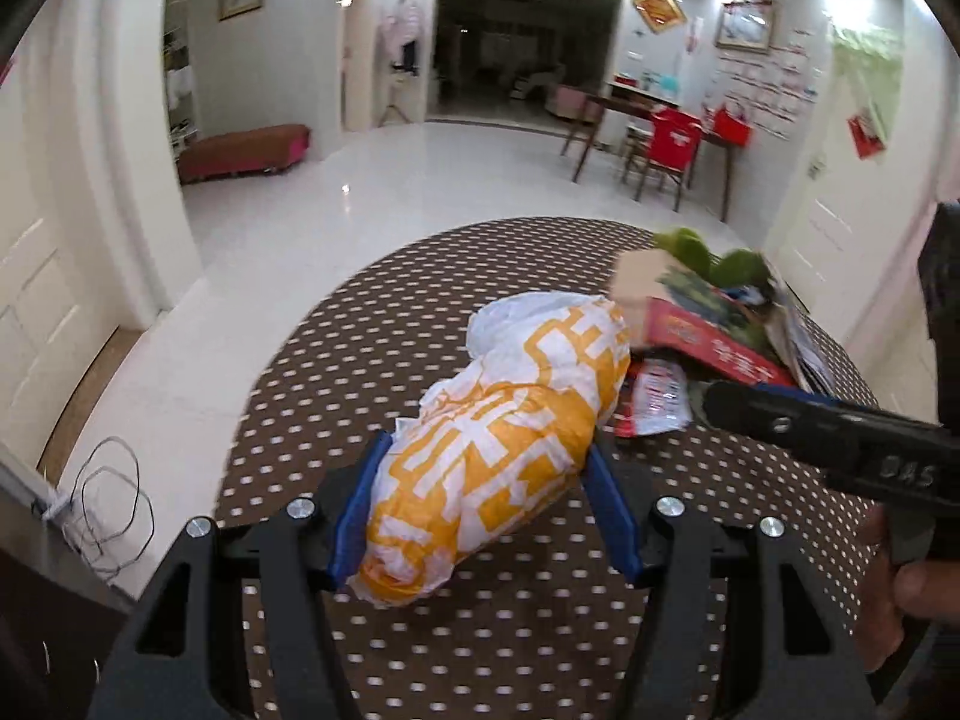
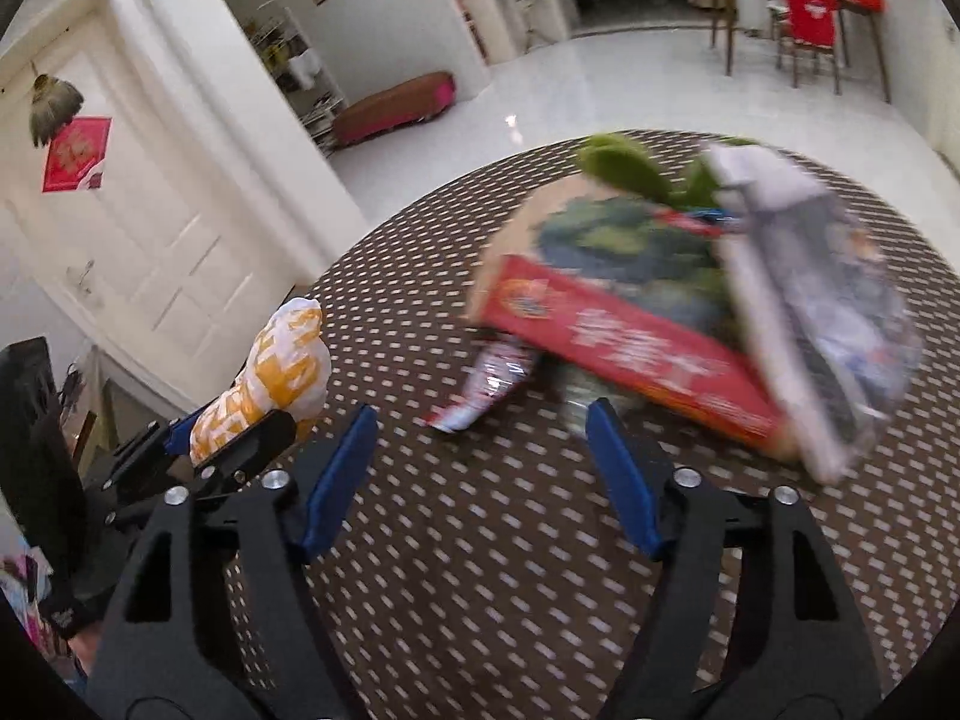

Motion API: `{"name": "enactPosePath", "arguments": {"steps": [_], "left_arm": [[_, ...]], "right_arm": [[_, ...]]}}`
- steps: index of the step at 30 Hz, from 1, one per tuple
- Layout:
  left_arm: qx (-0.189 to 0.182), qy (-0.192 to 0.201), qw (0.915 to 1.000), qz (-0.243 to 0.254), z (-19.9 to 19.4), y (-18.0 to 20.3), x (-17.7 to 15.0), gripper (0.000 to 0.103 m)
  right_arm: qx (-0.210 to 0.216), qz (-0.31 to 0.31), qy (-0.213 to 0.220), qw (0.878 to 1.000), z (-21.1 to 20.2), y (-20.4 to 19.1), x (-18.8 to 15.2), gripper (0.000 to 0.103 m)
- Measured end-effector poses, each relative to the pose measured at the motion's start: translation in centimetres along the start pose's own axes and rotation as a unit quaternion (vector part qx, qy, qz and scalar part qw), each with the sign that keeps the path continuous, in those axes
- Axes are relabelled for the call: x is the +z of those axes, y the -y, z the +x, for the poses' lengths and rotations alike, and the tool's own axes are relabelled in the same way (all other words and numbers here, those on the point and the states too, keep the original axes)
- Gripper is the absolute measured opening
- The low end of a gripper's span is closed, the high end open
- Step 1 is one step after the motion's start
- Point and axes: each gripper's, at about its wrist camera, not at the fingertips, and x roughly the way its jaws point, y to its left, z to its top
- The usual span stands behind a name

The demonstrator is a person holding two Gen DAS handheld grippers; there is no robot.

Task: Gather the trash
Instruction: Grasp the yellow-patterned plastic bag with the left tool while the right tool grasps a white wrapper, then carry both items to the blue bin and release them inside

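The left gripper (image 1: 480,501) has its blue pads clamped on both sides of a bunched orange-and-white plastic bag (image 1: 510,420), which it holds over the round table (image 1: 336,360) with the brown, white-dotted cloth. To the right lies a red-and-white wrapper (image 2: 480,381) flat on the cloth, just in front of the right gripper (image 2: 477,474), whose pads stand apart with nothing between them (this view is motion-blurred). Farther right sits a red cardboard box (image 2: 624,336) with green leaves (image 2: 624,165) behind it.
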Motion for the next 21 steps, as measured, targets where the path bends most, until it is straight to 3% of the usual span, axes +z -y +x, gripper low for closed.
{"name": "enactPosePath", "arguments": {"steps": [2,6,11,13,21], "left_arm": [[0.004,0.0,0.9999,-0.01,0.0,-0.6,0.2,0.062],[0.007,0.003,0.9997,-0.021,-0.2,-1.7,0.4,0.062],[0.005,0.002,0.9996,-0.027,0.1,-2.0,0.5,0.062],[0.003,0.002,0.9996,-0.027,0.4,-1.6,0.5,0.062],[-0.006,0.002,0.9999,-0.014,0.4,0.3,0.8,0.062]], "right_arm": [[0.002,0.006,-0.006,1.0,1.3,-0.4,0.3,0.057],[-0.012,0.013,-0.014,1.0,3.7,-0.6,0.6,0.049],[-0.053,0.005,0.002,0.999,5.3,-0.6,1.0,0.023],[-0.059,-0.011,0.003,0.998,5.4,-0.8,0.8,0.02],[0.008,-0.016,-0.009,1.0,2.1,0.4,-2.0,0.013]]}}
